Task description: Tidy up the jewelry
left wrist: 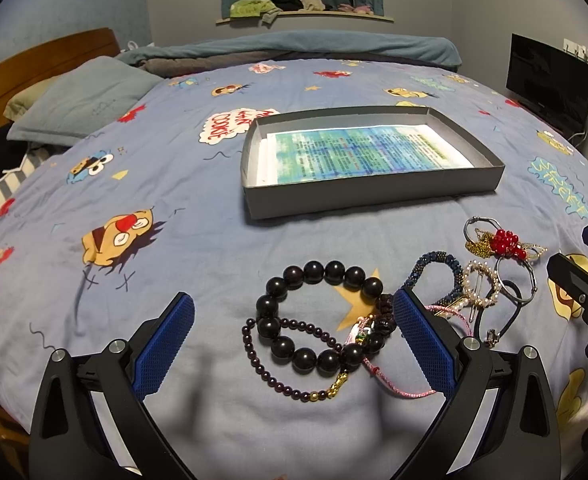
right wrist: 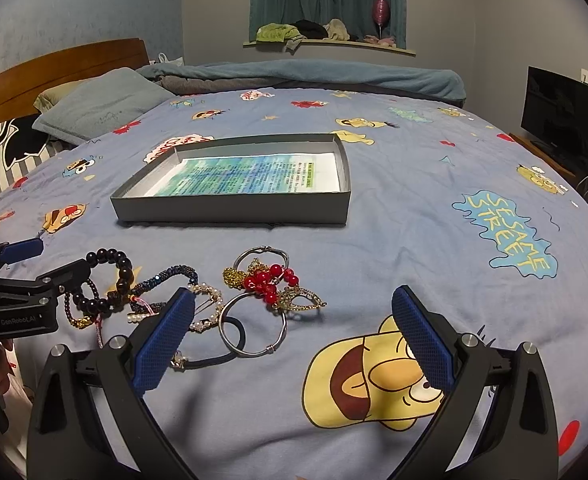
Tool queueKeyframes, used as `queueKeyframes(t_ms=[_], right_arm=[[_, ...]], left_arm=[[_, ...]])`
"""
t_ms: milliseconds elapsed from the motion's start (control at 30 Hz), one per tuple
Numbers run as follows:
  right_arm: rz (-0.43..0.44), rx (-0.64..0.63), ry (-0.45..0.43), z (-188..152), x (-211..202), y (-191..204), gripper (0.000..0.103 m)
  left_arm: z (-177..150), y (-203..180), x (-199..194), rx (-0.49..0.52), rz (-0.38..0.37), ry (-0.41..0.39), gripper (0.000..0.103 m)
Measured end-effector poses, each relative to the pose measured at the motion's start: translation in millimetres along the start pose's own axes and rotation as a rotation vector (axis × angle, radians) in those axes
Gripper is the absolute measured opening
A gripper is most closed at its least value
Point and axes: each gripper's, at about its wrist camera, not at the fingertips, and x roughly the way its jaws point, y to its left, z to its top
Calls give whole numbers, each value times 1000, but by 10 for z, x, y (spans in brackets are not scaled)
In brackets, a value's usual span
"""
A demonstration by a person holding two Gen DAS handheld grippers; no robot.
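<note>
A pile of jewelry lies on the blue cartoon bedspread. In the left wrist view, a large dark bead bracelet [left wrist: 317, 316] and a small purple bead strand [left wrist: 290, 380] lie between my open left gripper's [left wrist: 294, 340] fingers. A pearl hair clip [left wrist: 479, 288], a dark blue beaded bracelet [left wrist: 439, 276] and a red bead cluster [left wrist: 503, 242] lie to its right. In the right wrist view, my right gripper [right wrist: 294, 336] is open and empty, with silver bangles [right wrist: 254, 332] and the red bead cluster [right wrist: 270, 280] just ahead of its left finger. A grey tray [right wrist: 234, 210] lies beyond.
The grey tray [left wrist: 373, 196] holds a printed paper sheet. Pillows [left wrist: 82, 100] and a wooden headboard are at far left, a folded blanket at the far bed edge, a dark screen [left wrist: 549, 76] at right. The left gripper shows at the left edge in the right wrist view [right wrist: 26, 276].
</note>
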Motion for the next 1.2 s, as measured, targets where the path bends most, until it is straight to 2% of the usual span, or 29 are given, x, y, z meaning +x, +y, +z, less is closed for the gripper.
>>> queueKeyframes(t_ms=[133,300,533,733,833,900,1067,1200], right_arm=[[1,0,2,-2,11,4,98],[31,-4,18,-4,58,19,97],[82,29,45,16,184,-65,97],[95,55,71,35,263,-134,84],[109,79,89,22,280,-176,73],[126,96,96,12,281,-205,67],[133,133,114,-12,291,-282,53],[134,151,129,-26,306,-328,45]], left_arm=[[-3,-2,-3,-1,-8,3,99],[-3,21,-25,-7,-67,-17,99],[51,172,-37,1,-37,-69,99],[41,323,84,13,-63,-30,94],[31,333,119,39,-80,-24,79],[22,324,193,60,-97,5,63],[1,288,318,71,-134,56,45],[-9,256,411,81,-129,80,41]])
